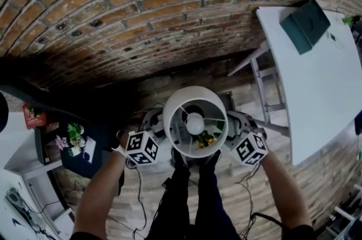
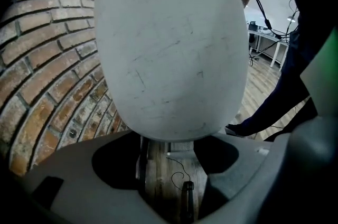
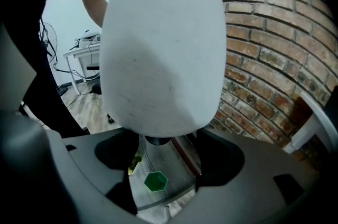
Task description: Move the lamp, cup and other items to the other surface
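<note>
Both tongs up, lamp point(image 1: 195, 96) carried between them above the person's legs point(image 1: 195, 199).

Left gripper point(image 1: 154, 125): jaws apart. In its own view the white shade point(image 2: 169, 48) fills the field just beyond and above the jaw tips, its lower edge level with the tips. Only plank floor point(image 2: 158, 165) and a loose thin cable point(image 2: 177, 180) show in the gap. Contact between jaw and shade cannot be made out.

Right gripper point(image 1: 237, 125): jaws apart. The shade sits just past its tips too, and the lamp's dark neck point(image 3: 156, 139) shows under the shade at the far end of the gap, touching neither jaw. Below the gap is a grey wood-grained surface point(image 3: 169, 165) carrying a small green hexagonal piece point(image 3: 155, 182).

Head view: the two grippers flank the shade, one tight against each side, with marker cubes point(image 1: 141, 148) nearest the person. Bulb point(image 1: 195, 123) visible down through the open top.

White table point(image 1: 317, 91) lies well out beyond the right gripper, with a dark green box point(image 1: 305, 24) at its far end. Brick wall point(image 1: 113, 7) lies ahead of both grippers.
</note>
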The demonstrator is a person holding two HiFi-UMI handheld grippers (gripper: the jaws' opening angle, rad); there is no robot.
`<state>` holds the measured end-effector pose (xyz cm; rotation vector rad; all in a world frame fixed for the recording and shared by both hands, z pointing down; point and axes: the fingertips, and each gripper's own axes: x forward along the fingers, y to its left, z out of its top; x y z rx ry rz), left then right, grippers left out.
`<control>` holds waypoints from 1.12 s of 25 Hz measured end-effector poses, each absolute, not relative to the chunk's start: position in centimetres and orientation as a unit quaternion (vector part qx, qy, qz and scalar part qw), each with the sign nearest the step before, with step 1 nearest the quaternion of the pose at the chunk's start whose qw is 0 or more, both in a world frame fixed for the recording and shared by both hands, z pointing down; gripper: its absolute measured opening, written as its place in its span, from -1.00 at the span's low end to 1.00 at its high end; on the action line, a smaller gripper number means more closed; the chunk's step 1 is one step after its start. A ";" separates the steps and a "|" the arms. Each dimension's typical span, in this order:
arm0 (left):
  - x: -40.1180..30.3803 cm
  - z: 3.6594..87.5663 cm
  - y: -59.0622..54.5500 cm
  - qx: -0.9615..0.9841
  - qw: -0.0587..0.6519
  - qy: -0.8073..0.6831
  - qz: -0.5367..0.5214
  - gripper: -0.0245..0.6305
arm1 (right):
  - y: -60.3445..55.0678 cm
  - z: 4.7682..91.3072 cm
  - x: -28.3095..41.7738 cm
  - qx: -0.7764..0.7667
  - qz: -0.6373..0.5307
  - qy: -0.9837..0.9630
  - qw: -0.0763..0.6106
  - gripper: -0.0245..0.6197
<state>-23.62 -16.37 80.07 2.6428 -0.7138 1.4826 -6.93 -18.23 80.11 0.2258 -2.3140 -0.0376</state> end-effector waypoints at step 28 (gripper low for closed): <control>-13.5 41.9 -18.6 0.924 -0.093 -0.138 0.345 0.02 | -16.3 43.9 2.6 0.257 -0.021 -0.895 0.364 0.15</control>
